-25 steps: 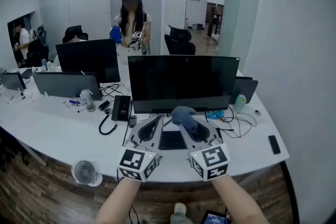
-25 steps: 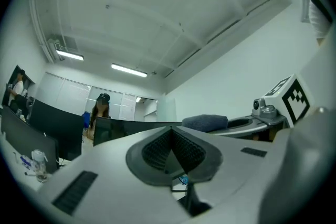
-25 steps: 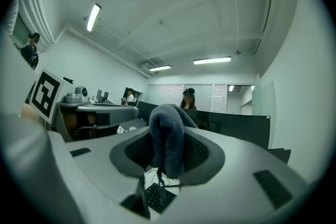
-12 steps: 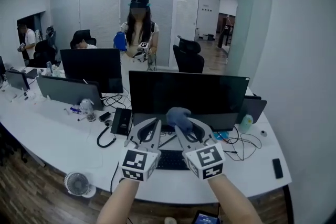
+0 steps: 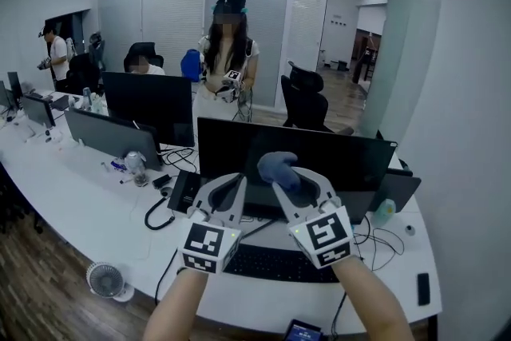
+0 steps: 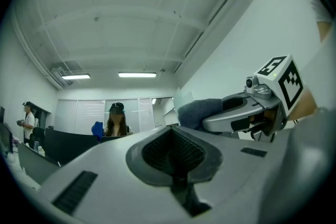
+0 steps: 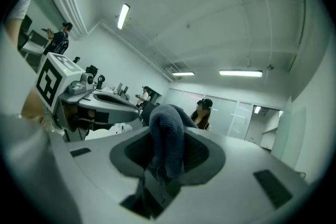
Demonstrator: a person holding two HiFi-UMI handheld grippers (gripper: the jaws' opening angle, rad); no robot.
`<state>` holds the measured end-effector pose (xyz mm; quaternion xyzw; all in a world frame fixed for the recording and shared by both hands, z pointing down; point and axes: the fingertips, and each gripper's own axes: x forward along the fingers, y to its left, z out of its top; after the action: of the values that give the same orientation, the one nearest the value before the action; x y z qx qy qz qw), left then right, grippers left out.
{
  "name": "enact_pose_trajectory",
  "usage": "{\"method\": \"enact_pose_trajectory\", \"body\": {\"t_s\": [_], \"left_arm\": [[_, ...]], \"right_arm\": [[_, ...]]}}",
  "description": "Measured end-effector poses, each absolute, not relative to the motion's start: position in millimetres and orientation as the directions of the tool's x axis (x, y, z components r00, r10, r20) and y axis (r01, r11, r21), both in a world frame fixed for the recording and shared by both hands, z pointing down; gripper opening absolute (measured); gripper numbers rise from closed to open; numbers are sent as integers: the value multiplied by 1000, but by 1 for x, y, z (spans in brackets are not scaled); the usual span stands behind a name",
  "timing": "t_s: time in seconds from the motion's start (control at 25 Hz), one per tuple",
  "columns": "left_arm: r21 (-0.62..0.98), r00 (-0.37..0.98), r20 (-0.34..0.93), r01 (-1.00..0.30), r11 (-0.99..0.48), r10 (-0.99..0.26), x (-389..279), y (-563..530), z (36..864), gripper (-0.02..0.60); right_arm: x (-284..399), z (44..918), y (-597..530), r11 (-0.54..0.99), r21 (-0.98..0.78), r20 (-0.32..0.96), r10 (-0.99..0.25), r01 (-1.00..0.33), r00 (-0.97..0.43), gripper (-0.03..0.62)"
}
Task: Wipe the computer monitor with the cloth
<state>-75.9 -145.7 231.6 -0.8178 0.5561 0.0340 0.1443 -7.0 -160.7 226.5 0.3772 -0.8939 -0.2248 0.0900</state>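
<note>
The dark computer monitor (image 5: 335, 160) stands on the white desk (image 5: 80, 208) straight ahead, its screen off. My right gripper (image 5: 284, 175) is shut on a blue-grey cloth (image 5: 279, 166), which bunches over its tips in front of the screen's lower middle; whether it touches the glass I cannot tell. In the right gripper view the cloth (image 7: 167, 136) hangs between the jaws. My left gripper (image 5: 237, 181) is beside it on the left, shut and holding nothing, its pads (image 6: 170, 149) pressed together. Both are raised above the keyboard (image 5: 275, 263).
A second monitor (image 5: 152, 104) and a laptop (image 5: 104, 136) stand to the left, with a desk phone (image 5: 184, 189), cables and a bottle (image 5: 134, 165). A small fan (image 5: 105, 281) sits below the desk edge. A person (image 5: 229, 60) stands behind the desk; an office chair (image 5: 307, 104) is beside them.
Both grippers have risen from the keyboard level up in front of the monitor's screen, the cloth still held in the right one. My view has tilted upward.
</note>
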Motion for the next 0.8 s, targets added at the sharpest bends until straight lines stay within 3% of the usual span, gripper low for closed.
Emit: {"method": "enact_pose_trajectory", "body": {"t_s": [0.32,0.8], "left_arm": [[-213,304,-212,-942,-260,-929,-104,-166,220,8],[-223,269,-207,-949,-223,-941,-161,-203,208,8]], "right_arm": [[-26,192,-191,636,542,10,-658,-549,-753,132],[-115,168,-232,722,470,24,-585,-508,-810,132]]}}
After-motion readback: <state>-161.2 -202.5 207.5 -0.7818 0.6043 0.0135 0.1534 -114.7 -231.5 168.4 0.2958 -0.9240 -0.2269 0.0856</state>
